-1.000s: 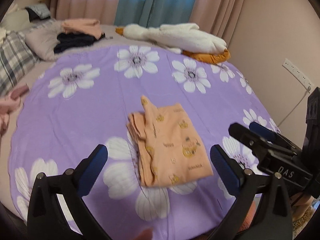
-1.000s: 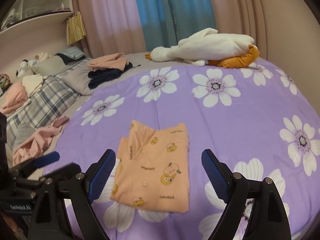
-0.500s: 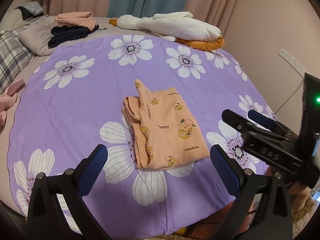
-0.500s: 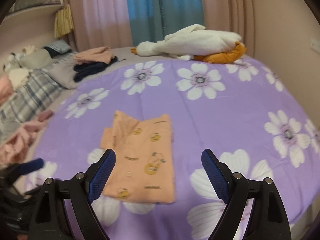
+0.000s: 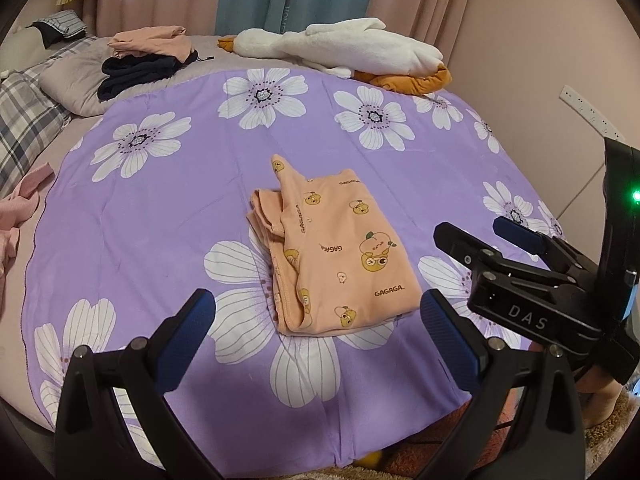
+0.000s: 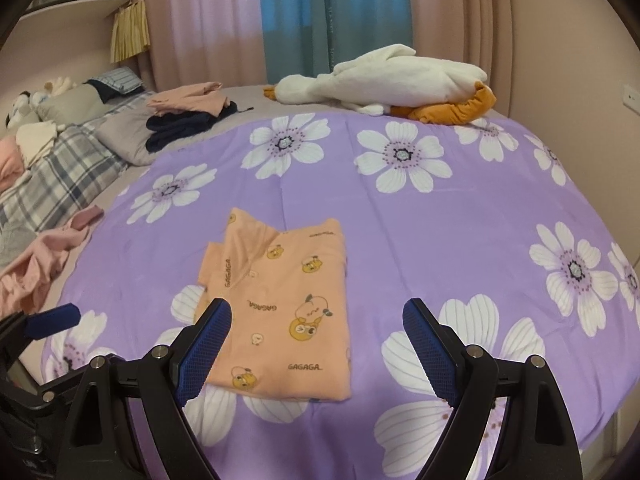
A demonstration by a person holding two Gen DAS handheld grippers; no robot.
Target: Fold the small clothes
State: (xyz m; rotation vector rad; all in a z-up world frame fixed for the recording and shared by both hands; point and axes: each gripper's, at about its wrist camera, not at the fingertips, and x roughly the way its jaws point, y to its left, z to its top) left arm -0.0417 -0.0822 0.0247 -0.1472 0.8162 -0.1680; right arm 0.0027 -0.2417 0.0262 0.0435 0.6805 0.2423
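- Orange shirt [image 5: 336, 256] lies folded flat on the bed [image 5: 140, 208], so it looks done.
- We hold both grippers, left [image 5: 320, 334] and right [image 6: 316, 354], above it, jaws wide open, holding nothing.

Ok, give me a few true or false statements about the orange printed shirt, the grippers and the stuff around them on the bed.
1. The orange printed shirt lies folded on the purple flowered sheet. True.
2. The right gripper is clamped on the shirt. False: its jaws stand open, holding nothing.
3. The white plush goose lies at the far side of the bed. True.
4. The left gripper holds the dark navy garment. False: it is open and empty; that garment lies by the pillows.
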